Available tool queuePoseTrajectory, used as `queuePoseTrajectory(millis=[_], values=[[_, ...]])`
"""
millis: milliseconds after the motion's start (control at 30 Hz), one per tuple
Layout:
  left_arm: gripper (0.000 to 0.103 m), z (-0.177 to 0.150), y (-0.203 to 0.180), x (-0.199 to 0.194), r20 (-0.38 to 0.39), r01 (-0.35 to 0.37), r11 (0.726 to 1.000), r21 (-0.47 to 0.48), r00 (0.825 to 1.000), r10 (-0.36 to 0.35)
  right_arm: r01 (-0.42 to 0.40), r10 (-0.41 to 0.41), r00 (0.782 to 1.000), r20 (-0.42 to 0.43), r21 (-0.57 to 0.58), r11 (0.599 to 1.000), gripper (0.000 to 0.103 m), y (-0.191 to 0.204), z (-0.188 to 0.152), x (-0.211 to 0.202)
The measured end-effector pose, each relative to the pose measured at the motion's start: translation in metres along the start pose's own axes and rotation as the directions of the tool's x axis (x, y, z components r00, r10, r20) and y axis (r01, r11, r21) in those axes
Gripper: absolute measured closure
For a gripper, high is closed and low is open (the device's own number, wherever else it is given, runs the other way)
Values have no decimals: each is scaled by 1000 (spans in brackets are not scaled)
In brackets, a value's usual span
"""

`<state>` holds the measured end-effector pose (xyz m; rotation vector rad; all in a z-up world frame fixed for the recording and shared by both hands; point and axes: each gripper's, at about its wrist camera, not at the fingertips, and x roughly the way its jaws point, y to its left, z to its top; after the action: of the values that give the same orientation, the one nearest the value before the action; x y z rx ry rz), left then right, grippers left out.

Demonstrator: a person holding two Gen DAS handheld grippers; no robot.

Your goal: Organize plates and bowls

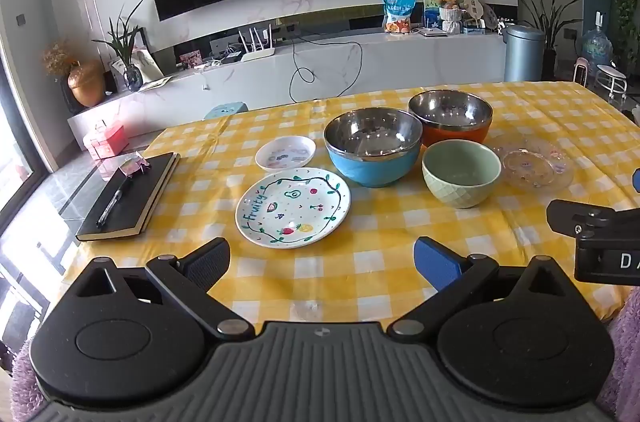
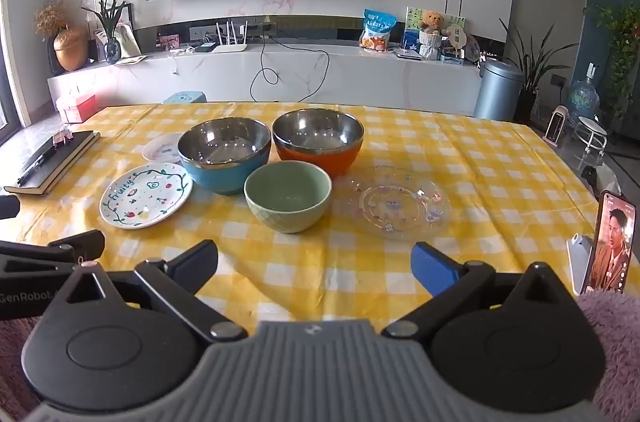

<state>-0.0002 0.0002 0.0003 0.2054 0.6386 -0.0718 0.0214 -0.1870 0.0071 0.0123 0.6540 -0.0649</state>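
On the yellow checked tablecloth (image 1: 360, 262) stand a blue steel-lined bowl (image 1: 373, 146), an orange steel-lined bowl (image 1: 450, 116) behind it and a green ceramic bowl (image 1: 461, 172) in front. A white "Fruity" plate (image 1: 293, 207) lies left of them, with a small white dish (image 1: 285, 152) behind it. A clear glass plate (image 1: 534, 164) lies to the right. My left gripper (image 1: 322, 262) hovers open near the front edge, short of the Fruity plate. My right gripper (image 2: 314, 264) is open too, in front of the green bowl (image 2: 288, 196) and glass plate (image 2: 400, 202). Neither holds anything.
A black notebook (image 1: 128, 198) with a pen and a clip lies at the table's left edge. A phone (image 2: 610, 242) on a stand plays video at the right edge. Beyond the table are a TV wall, a low cabinet and a grey bin (image 2: 498, 88).
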Motion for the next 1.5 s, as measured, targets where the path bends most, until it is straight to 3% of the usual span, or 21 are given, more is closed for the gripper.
queuePoseTrajectory(millis=[1500], values=[[0,-2,-2,1,1,31,999,-19,1000,-31,2,-2,1000,-2,-2,1000,2,1,-3,2]])
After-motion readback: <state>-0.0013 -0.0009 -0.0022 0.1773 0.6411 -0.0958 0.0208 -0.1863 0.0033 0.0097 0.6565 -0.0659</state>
